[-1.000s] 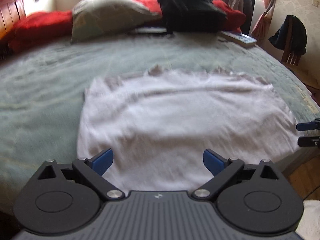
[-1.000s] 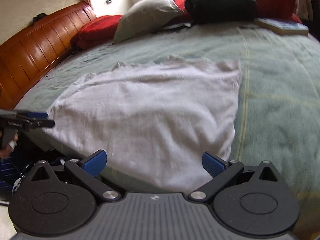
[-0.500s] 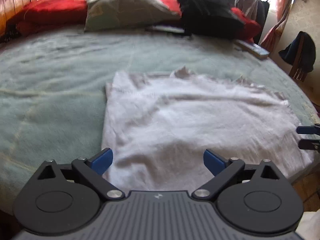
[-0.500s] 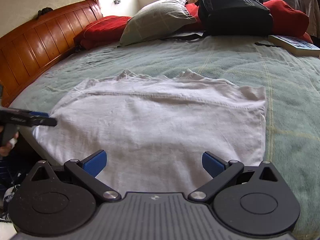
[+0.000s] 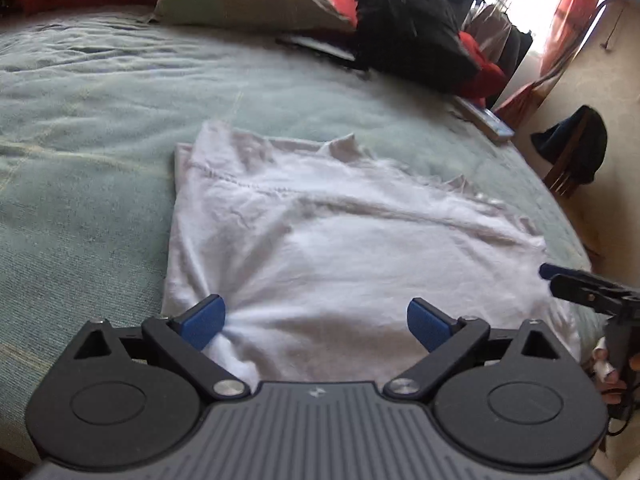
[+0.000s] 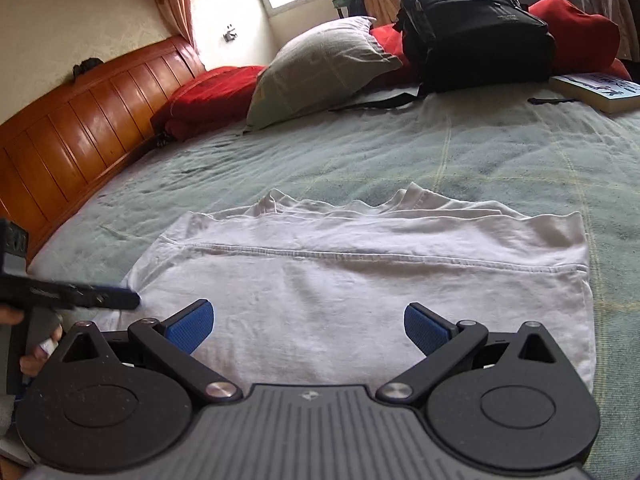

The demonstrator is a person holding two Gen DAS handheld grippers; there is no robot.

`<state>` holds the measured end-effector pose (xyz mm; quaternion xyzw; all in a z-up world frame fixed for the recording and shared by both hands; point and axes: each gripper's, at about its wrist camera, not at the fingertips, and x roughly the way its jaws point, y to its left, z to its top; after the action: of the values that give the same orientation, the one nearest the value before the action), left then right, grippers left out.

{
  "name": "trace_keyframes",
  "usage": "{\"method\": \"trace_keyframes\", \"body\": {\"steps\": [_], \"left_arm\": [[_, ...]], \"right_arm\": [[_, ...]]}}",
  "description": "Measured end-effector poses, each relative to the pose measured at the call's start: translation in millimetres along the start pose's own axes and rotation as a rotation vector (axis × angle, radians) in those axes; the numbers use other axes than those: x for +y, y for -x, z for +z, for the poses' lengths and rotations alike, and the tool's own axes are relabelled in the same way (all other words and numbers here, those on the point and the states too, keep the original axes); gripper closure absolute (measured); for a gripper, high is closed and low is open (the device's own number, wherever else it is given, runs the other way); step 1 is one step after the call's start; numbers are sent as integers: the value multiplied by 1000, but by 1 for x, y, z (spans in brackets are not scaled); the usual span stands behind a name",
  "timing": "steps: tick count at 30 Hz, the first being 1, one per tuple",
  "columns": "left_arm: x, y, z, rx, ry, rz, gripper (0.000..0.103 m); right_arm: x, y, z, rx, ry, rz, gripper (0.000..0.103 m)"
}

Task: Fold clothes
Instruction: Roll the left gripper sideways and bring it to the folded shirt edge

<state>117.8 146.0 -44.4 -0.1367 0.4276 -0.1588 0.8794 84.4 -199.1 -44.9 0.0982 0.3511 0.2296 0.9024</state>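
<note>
A white T-shirt (image 5: 340, 248) lies spread flat on the green bedspread (image 5: 80, 128), folded over with a hem seam across it; it also shows in the right wrist view (image 6: 360, 280). My left gripper (image 5: 316, 322) is open, its blue pads just above the shirt's near edge at its left part. My right gripper (image 6: 308, 326) is open over the shirt's near edge. Each gripper shows at the side of the other's view: the right one (image 5: 576, 284) by the shirt's right corner, the left one (image 6: 80, 298) by its left corner.
A grey pillow (image 6: 320, 68), red cushions (image 6: 208, 96), a black backpack (image 6: 468, 28) and a book (image 6: 600, 90) lie at the far side of the bed. A wooden headboard (image 6: 80, 120) runs along the left. A chair with dark clothing (image 5: 572, 152) stands right of the bed.
Both grippers have moved closer to the shirt's near edge and turned slightly; both stay open. The shirt has not moved.
</note>
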Motion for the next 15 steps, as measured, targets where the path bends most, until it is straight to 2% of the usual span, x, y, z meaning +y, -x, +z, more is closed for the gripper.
{"method": "trace_keyframes", "body": {"steps": [7,10,15], "left_arm": [[11,15,34,29,9,3,5],[36,6,42,100,114,11,6],[65,-3,42,163,213,-80,6]], "right_arm": [[-1,-9,11,11,-52,41,0],[-1,-15,17,32,-78,110,0],[5,-28,21,65,-89,201,0]]}}
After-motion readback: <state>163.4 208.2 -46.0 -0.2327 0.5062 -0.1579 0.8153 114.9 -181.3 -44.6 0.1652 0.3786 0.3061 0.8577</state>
